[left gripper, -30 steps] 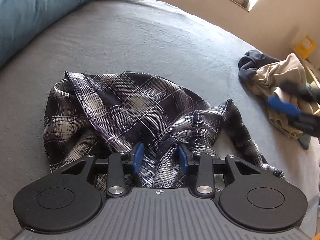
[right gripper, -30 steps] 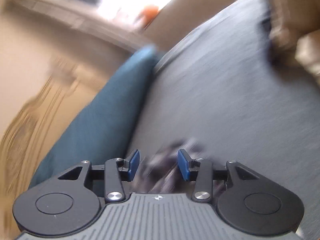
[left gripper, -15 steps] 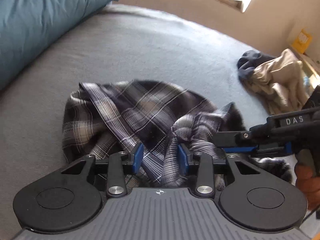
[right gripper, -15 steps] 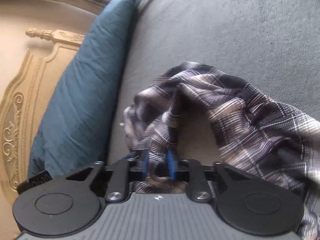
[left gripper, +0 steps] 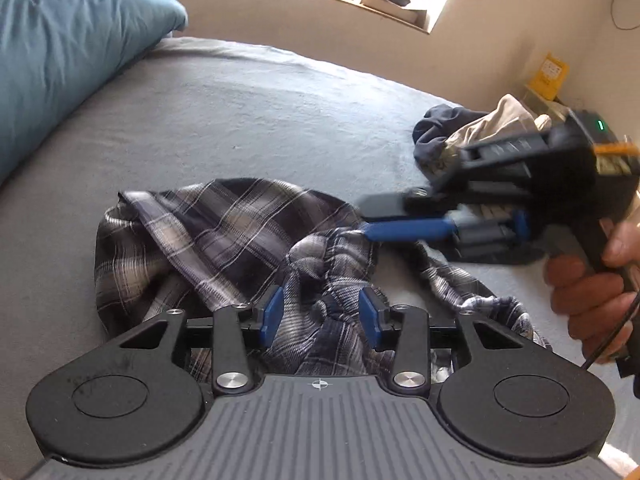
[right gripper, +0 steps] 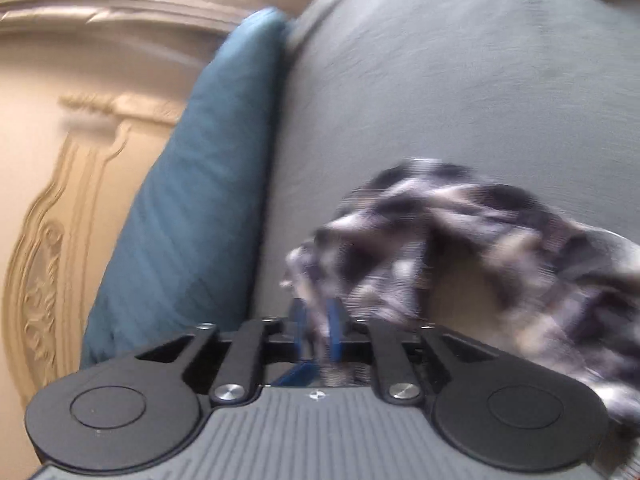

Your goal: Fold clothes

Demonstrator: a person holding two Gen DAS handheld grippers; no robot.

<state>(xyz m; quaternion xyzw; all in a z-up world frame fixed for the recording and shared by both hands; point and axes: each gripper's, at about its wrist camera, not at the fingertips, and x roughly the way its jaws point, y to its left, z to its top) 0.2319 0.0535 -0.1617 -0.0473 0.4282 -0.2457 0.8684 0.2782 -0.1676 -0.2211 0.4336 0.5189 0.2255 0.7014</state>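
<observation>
A crumpled dark plaid garment (left gripper: 224, 240) lies on the grey bed (left gripper: 256, 120). My left gripper (left gripper: 320, 316) hovers open over its near bunched edge, with cloth between the blue pads but not pinched. In the left wrist view my right gripper (left gripper: 370, 232) comes in from the right, held by a hand (left gripper: 584, 292), its blue fingers shut on a gathered fold of the garment. The right wrist view is blurred: the right gripper (right gripper: 318, 334) is shut on the plaid garment (right gripper: 480, 240), which lifts off the bed.
A teal pillow (left gripper: 60, 64) lies at the bed's left side against a carved headboard (right gripper: 60, 200). A pile of beige and navy clothes (left gripper: 472, 136) sits at the far right of the bed near the wall. Bare grey sheet stretches beyond the garment.
The right gripper swung in from the clothes pile, shut on a fold of the plaid garment and is lifting it. The left gripper stayed open and rose a little.
</observation>
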